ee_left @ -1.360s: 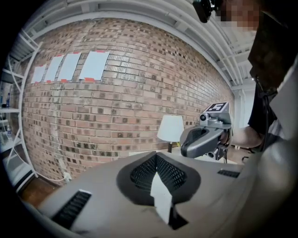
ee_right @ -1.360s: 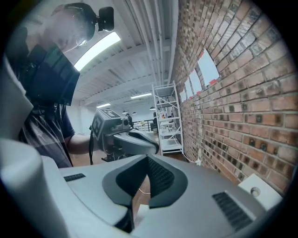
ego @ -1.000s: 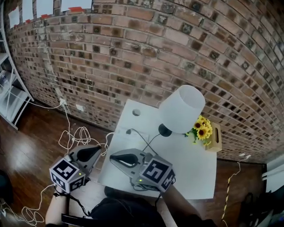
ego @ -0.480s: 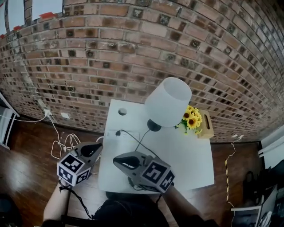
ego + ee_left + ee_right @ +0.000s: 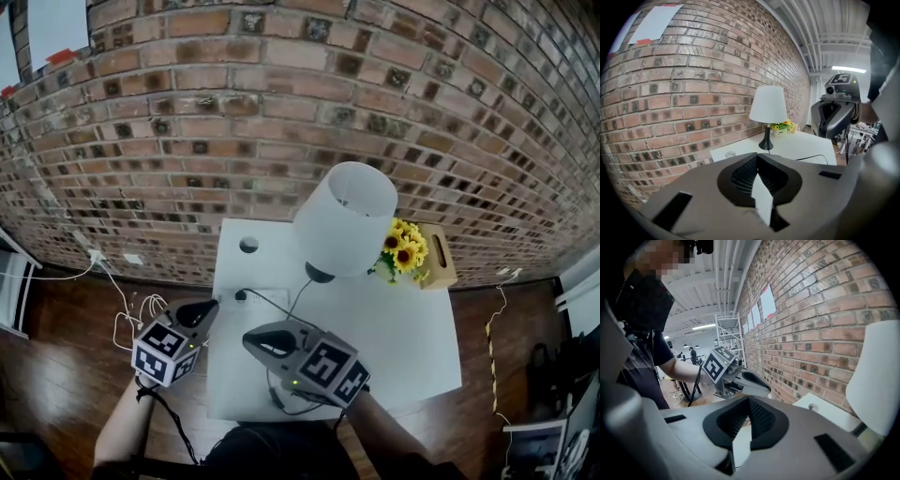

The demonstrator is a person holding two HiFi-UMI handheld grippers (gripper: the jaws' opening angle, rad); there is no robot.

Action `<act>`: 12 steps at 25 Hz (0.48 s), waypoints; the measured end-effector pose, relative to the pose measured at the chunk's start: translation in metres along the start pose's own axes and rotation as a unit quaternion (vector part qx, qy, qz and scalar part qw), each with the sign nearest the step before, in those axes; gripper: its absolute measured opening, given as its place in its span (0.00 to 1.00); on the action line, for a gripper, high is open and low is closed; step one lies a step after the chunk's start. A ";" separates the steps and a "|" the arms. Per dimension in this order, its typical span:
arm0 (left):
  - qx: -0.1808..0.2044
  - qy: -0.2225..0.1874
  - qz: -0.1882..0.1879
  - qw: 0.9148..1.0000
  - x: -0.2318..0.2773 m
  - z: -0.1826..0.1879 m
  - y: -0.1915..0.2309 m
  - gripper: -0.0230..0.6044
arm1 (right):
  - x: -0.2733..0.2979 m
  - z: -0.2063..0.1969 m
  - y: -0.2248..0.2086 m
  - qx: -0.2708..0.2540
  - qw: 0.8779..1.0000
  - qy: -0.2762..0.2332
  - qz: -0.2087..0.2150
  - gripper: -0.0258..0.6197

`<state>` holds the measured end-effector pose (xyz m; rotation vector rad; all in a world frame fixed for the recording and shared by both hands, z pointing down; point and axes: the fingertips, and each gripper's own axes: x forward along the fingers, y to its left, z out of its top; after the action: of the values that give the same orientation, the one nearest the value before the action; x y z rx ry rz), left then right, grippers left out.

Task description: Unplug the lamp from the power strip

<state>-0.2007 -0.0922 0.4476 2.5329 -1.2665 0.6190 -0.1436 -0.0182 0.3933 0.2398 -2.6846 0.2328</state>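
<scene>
So the lamp (image 5: 345, 217) sits toward the back of the white table (image 5: 403, 337), close to the brick wall (image 5: 281, 112): white shade, black stem and base. Its black cord (image 5: 302, 295) runs from the base toward the front of the table and ends in a black plug (image 5: 241, 294) near the table's left edge. The power strip itself is honestly hard to make out. If it's there, it's white on white around that plug, so whether the plug is seated in it can't be told.

The left gripper (image 5: 208, 306) hangs just off the table's left edge, above the wood floor (image 5: 56, 375), with its tip near the plug but not touching it. Its jaws are pressed together with nothing between them. The right gripper (image 5: 251, 339) is over the front of the table, nose pointing left, a bit short of the plug. Its jaws are closed tip to tip as well, and it's holding nothing.

Other stuff: a bunch of sunflowers (image 5: 405, 253) just right of the lamp, a small wooden box (image 5: 439, 262) beside them at the table's back right corner, a round cable hole (image 5: 248, 245) at the back left, and a tangle of white cables (image 5: 131, 314) on the floor by the wall.
</scene>
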 end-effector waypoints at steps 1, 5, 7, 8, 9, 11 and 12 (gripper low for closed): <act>0.005 0.007 -0.001 1.000 0.008 -0.002 0.001 0.05 | -0.002 -0.001 -0.006 0.004 1.000 -0.002 -0.004 0.04; 0.024 0.038 -0.007 0.999 0.034 -0.011 0.004 0.05 | -0.014 -0.015 -0.035 0.018 0.999 0.006 -0.027 0.05; 0.034 0.055 -0.008 0.998 0.046 -0.019 0.006 0.05 | -0.020 -0.023 -0.052 0.027 0.999 0.008 -0.041 0.04; 0.041 0.064 -0.007 0.997 0.052 -0.022 0.007 0.05 | -0.023 -0.027 -0.061 0.029 0.998 0.011 -0.048 0.04; 0.048 0.072 -0.005 0.996 0.059 -0.024 0.009 0.05 | -0.025 -0.031 -0.069 0.029 0.998 0.016 -0.055 0.04; 0.063 0.085 0.001 0.994 0.069 -0.024 0.012 0.05 | -0.026 -0.040 -0.085 0.024 0.997 0.030 -0.066 0.04; 0.070 0.091 0.001 0.993 0.073 -0.026 0.014 0.05 | -0.025 -0.044 -0.093 0.025 0.997 0.036 -0.069 0.04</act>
<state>-0.1794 -0.1417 0.5053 2.5165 -1.1997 0.9468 -0.0849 -0.0965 0.4336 0.4218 -2.5810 0.2612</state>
